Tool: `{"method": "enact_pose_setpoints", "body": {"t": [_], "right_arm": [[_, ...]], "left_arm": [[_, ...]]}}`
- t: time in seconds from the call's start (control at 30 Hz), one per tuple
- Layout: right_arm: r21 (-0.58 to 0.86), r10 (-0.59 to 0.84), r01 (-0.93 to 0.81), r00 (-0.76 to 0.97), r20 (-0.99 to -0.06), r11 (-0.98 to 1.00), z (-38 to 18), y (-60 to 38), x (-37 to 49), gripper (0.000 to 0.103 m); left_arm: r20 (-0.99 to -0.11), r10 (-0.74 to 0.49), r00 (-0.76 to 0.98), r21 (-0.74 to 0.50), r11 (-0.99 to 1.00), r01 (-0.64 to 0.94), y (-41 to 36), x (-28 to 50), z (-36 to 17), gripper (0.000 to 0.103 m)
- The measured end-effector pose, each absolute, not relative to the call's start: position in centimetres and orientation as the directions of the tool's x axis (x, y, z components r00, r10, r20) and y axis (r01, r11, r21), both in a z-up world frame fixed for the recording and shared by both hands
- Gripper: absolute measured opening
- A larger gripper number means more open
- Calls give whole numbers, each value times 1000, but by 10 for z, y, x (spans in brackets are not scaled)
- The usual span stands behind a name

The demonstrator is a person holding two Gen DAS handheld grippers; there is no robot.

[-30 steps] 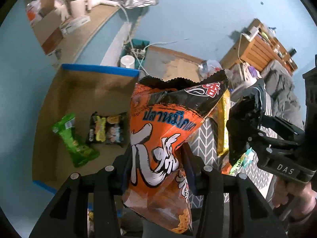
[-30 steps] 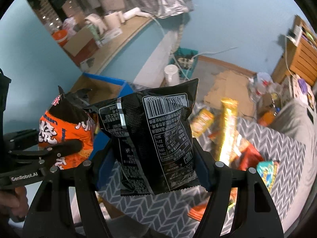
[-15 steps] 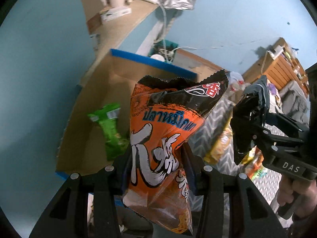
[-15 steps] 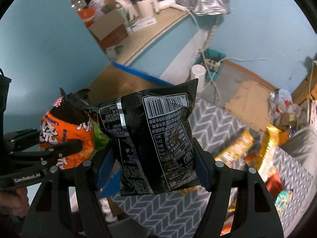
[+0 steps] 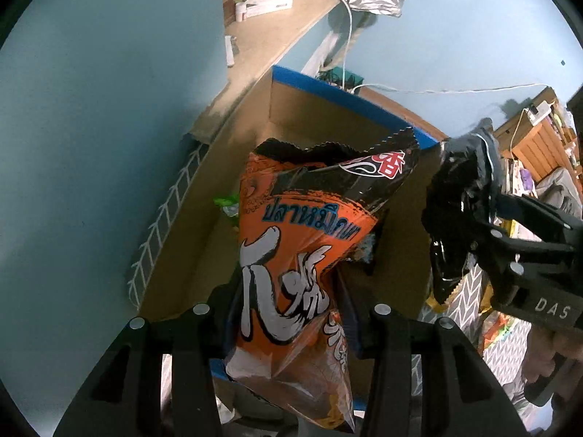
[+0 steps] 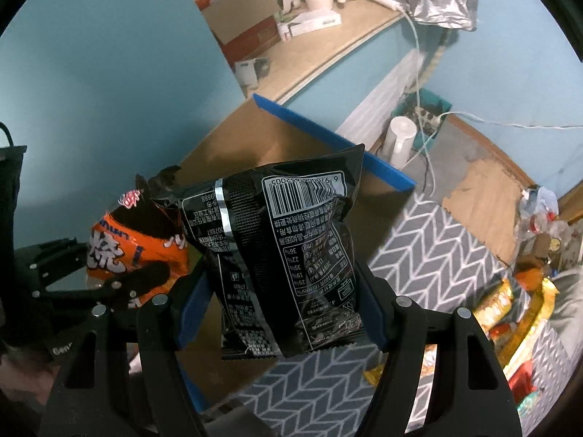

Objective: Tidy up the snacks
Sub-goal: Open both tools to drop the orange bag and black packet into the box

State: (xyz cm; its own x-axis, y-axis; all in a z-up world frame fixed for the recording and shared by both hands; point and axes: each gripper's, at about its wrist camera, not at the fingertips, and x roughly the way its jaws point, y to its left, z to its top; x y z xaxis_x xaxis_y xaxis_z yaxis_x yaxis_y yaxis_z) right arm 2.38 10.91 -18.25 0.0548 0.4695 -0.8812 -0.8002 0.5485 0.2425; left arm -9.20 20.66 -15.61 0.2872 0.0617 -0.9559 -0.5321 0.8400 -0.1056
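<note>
Clamped between the two fingers of the left gripper (image 5: 288, 313), an orange snack bag (image 5: 309, 255) with white brush lettering and a black top is held upright above a cardboard box (image 5: 189, 218) with blue-taped edges. The bag is squeezed at its waist by the blue-padded fingers, its serrated top edge pointing away from the camera. A green packet (image 5: 227, 205) is partly seen on the box floor, behind the orange bag's left edge. A small patch of another wrapper shows by the bag's right edge, too hidden to identify.

In the right wrist view, a black snack bag (image 6: 288, 258) is pinched between the fingers of the right gripper (image 6: 280, 313), with its barcode and printed back panel turned toward the camera. This bag is held over the near corner of the same box, close beside the orange bag, which appears at the left of that view in the other gripper.

A grey rug (image 6: 430, 251) with a white chevron pattern lies to the right of the box, and a pile of assorted snacks (image 6: 517, 313) is spread on it, well apart from the box. A wooden shelf (image 6: 328, 43) along the blue wall carries a carton, a mug and small boxes. A white jug (image 6: 400, 142) stands on the floor just beyond the box.
</note>
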Motion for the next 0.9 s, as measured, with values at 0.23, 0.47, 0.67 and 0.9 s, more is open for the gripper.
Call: {"method": "enact_pose_setpoints", "body": {"t": [0.23, 0.47, 0.67, 0.9], "right_arm": [[262, 442, -792, 11, -897, 552, -194, 124, 27, 73], [254, 435, -772, 32, -900, 583, -192, 125, 31, 84], [246, 430, -755, 53, -901, 608, -185, 114, 35, 84], [237, 397, -705, 69, -915, 668, -184, 95, 46, 84]], "left_arm": [[-963, 27, 268, -132, 820, -556, 214, -93, -171, 47], [-964, 39, 264, -127, 805, -580, 220, -94, -169, 65], [-963, 46, 265, -121, 807, -578, 218, -99, -160, 65], [-960, 36, 279, -131, 819, -558, 214, -91, -156, 67]]}}
